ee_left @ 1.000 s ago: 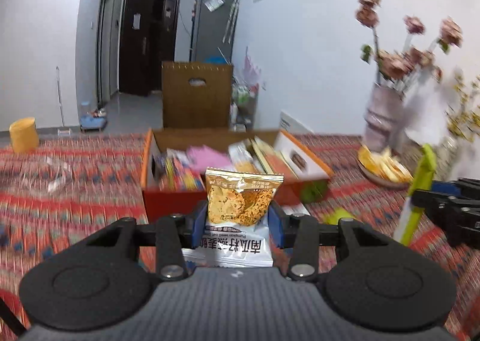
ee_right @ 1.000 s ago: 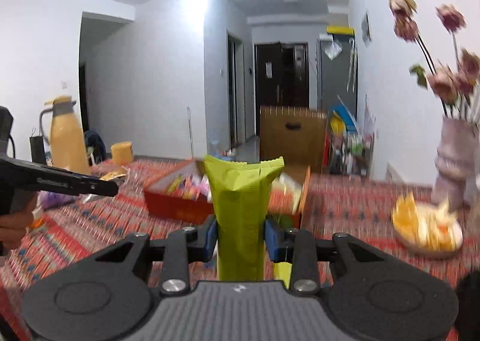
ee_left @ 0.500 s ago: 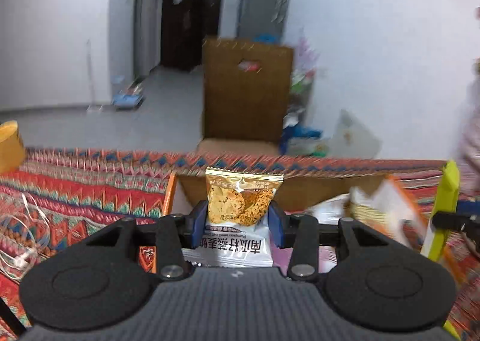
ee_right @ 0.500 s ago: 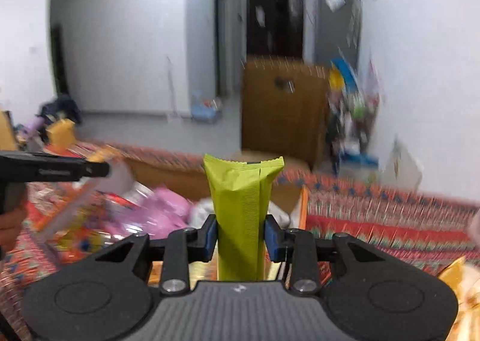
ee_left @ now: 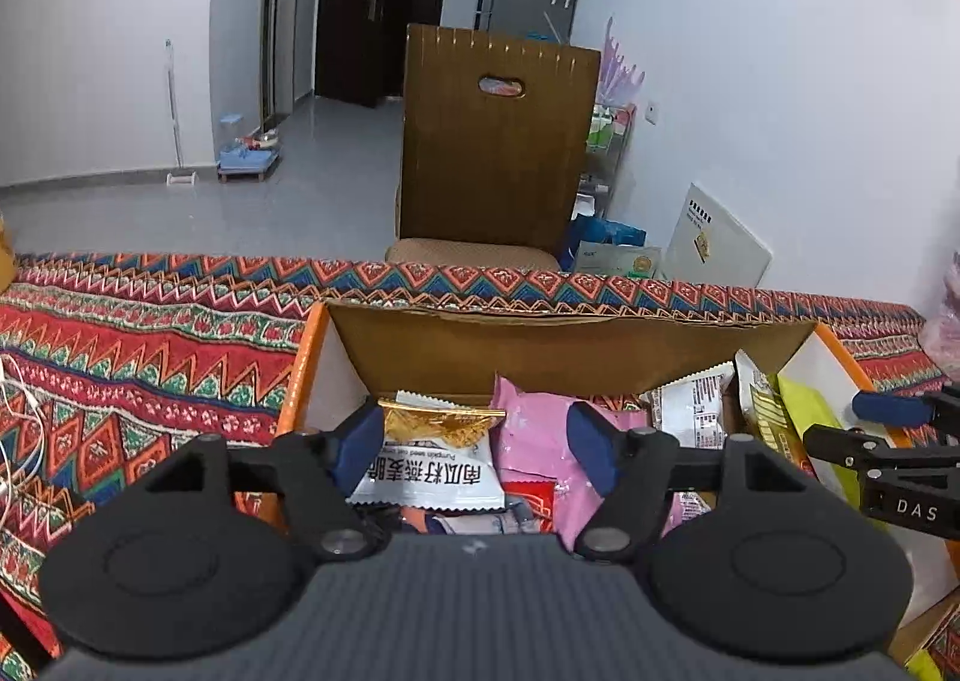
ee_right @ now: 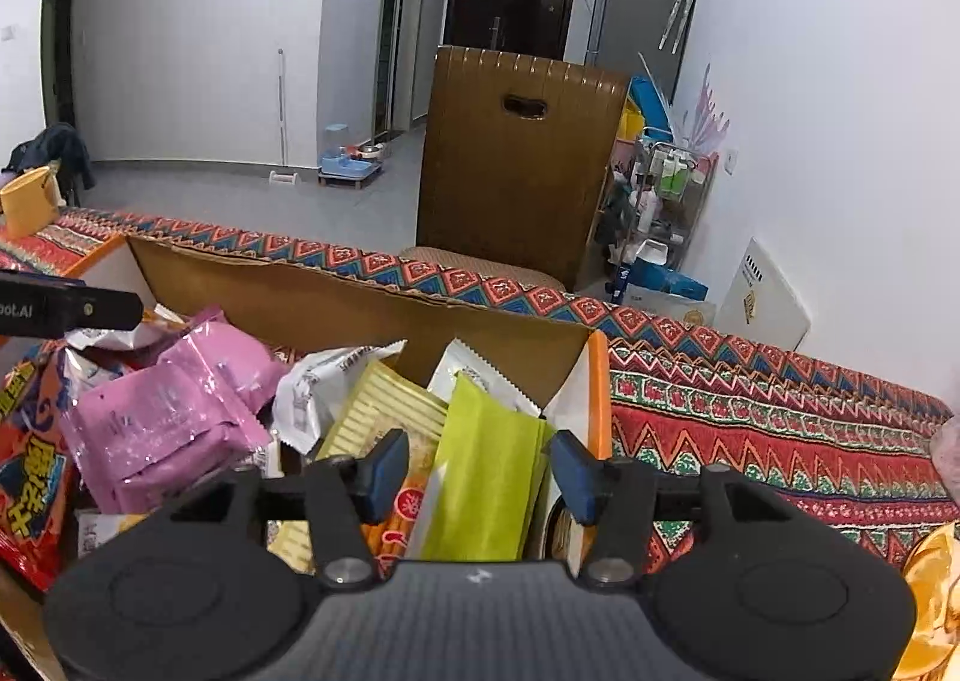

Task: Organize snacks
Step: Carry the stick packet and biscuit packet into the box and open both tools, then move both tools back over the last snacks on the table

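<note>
The left gripper [ee_left: 474, 444] has wide jaws over a gold and white snack bag [ee_left: 433, 462]. The right gripper [ee_right: 477, 468] has wide jaws around a green packet [ee_right: 480, 477] in the box [ee_right: 597, 399].

Left gripper [ee_left: 477, 450] spread above boxed snack packet [ee_left: 435, 462].

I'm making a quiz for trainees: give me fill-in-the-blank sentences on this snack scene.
1. The left gripper has its jaws ____.
2. The lime-green packet lies inside the ____ box.
3. The packets in the middle of the box are ____ in colour.
4. The tablecloth under the box is ____, not plain.

Missing words: open; cardboard; pink; patterned
</note>
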`<state>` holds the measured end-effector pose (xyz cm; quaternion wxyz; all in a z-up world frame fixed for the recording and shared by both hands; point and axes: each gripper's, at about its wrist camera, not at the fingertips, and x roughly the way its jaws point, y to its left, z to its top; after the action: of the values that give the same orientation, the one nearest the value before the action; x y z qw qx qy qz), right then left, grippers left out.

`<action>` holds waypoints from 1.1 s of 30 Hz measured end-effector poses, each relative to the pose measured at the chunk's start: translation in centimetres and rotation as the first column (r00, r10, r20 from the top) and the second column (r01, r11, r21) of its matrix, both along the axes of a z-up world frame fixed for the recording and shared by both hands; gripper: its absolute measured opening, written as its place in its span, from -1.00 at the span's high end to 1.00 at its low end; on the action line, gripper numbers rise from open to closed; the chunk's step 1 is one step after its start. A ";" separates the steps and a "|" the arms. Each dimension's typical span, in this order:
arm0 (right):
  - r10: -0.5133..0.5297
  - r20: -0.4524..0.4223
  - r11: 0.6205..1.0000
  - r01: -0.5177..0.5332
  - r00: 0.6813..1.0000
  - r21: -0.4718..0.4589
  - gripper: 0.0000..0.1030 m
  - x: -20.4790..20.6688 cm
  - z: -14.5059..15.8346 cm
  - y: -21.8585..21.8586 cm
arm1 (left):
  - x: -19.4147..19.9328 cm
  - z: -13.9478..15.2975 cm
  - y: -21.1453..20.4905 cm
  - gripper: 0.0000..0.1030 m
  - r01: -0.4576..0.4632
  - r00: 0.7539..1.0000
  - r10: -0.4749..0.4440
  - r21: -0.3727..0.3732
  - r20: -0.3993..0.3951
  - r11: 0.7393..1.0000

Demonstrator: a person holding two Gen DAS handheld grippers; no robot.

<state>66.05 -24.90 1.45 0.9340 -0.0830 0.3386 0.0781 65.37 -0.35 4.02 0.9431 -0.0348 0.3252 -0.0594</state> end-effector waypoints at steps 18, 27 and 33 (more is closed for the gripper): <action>0.080 0.197 0.992 -0.097 0.977 0.078 -0.83 -12.6 12.5 -2.1 | -15.0 9.9 -0.1 -1.00 0.044 0.997 -0.046 0.027 0.054 0.999; 0.117 0.319 0.979 -0.162 0.940 0.119 -1.00 -25.7 15.2 -5.0 | -30.9 12.0 -1.2 -1.00 0.103 0.973 -0.111 0.047 0.203 0.994; 0.111 0.353 0.971 -0.177 0.929 0.159 -1.00 -34.0 13.0 -6.9 | -39.8 8.3 -0.7 -1.00 0.025 0.962 -0.046 0.081 0.268 0.996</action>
<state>32.05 -31.84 14.45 0.9738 -0.0317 0.1555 0.1626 25.58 -1.10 12.34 0.9780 0.0156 0.1965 -0.0678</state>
